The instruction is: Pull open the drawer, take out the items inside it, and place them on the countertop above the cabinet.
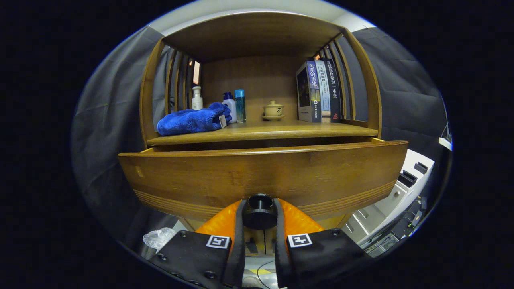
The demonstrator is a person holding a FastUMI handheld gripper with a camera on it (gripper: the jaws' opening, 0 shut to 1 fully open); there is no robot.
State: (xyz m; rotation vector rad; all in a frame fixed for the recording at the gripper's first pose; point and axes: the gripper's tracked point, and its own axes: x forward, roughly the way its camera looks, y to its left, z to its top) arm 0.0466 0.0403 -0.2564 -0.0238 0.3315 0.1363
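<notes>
Clamping the round dark drawer knob [259, 212] from both sides, the hand-held gripper [259, 218] has one finger pressed on each flank of it, so it is grasping the knob. That knob sits at the lower middle of the wooden drawer front [263, 176], which stands a little forward of the cabinet, leaving a narrow dark gap along its top edge; what lies inside the drawer cannot be made out.

Above the drawer is the surface [263, 131] of the wooden cabinet, set within a slatted wooden frame. A crumpled blue towel [192, 120] lies near its left edge. Behind the towel, toward the back left corner, stand a small white pump bottle [196, 98], a white bottle with a blue cap [229, 105] and a slim blue bottle [239, 105], the last two just beside each other. A small lidded teacup on a saucer [273, 110] sits near the middle, toward the back. Three books [319, 91] stand upright along the right edge, touching one another.
</notes>
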